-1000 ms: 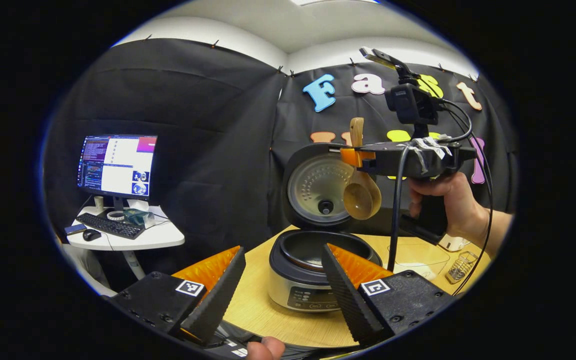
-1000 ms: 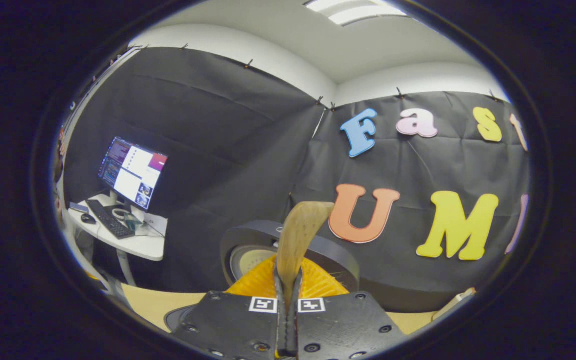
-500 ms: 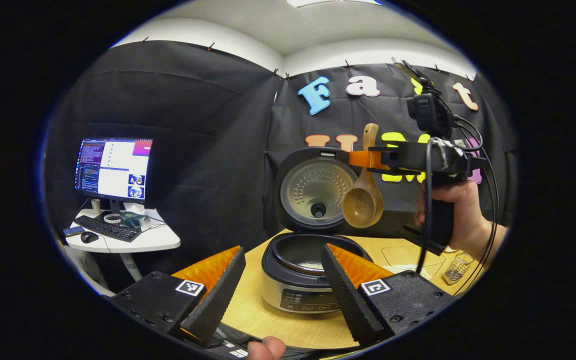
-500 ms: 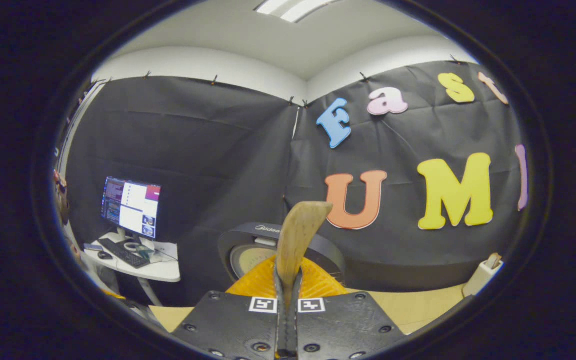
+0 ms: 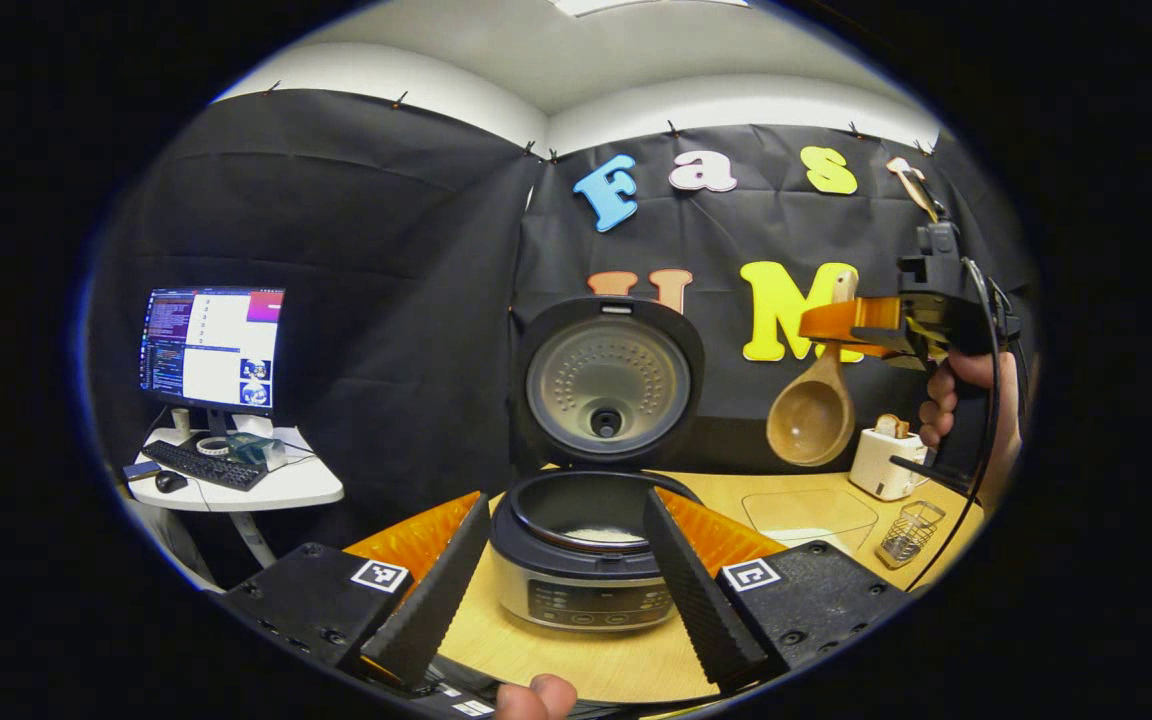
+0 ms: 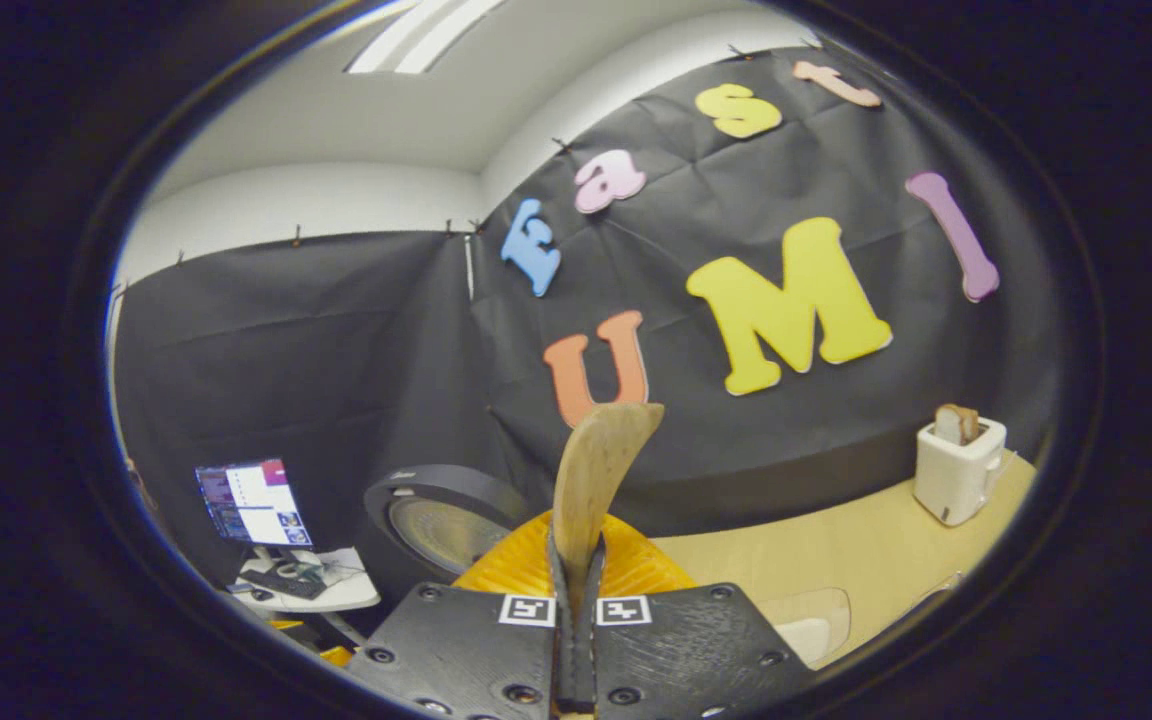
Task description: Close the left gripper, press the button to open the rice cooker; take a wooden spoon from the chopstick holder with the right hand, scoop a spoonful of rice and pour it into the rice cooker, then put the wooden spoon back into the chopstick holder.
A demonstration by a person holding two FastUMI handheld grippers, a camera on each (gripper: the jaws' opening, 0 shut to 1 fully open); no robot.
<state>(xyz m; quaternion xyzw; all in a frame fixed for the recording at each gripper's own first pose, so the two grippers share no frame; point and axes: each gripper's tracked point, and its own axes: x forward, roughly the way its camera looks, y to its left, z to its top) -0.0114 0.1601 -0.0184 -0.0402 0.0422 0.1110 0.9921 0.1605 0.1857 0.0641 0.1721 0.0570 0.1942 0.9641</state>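
Observation:
The rice cooker point(image 5: 586, 585) stands with its lid point(image 5: 608, 385) up, and white rice point(image 5: 591, 535) lies in the pot. My left gripper point(image 5: 566, 590) is open just in front of it, its fingers framing the cooker. The right gripper point(image 5: 841, 322) hangs high to the cooker's right, shut on the wooden spoon point(image 5: 811, 420), whose bowl hangs down and looks empty. In the right gripper view the spoon handle point(image 6: 601, 470) sticks up between the shut fingers of that gripper point(image 6: 576, 575), with the cooker lid point(image 6: 446, 525) low on the left. A wire chopstick holder point(image 5: 911, 533) sits on the table at the right.
A white toaster point(image 5: 881, 460) with bread stands at the table's point(image 5: 576, 660) back right, also as the toaster point(image 6: 956, 465). A clear container point(image 5: 806, 515) lies between cooker and holder. A monitor point(image 5: 211, 345) and keyboard sit on a side desk at the left.
The right gripper has carried the spoon from over the cooker to the right, toward the toaster side. Its view has tilted and swung right. The left gripper stays open.

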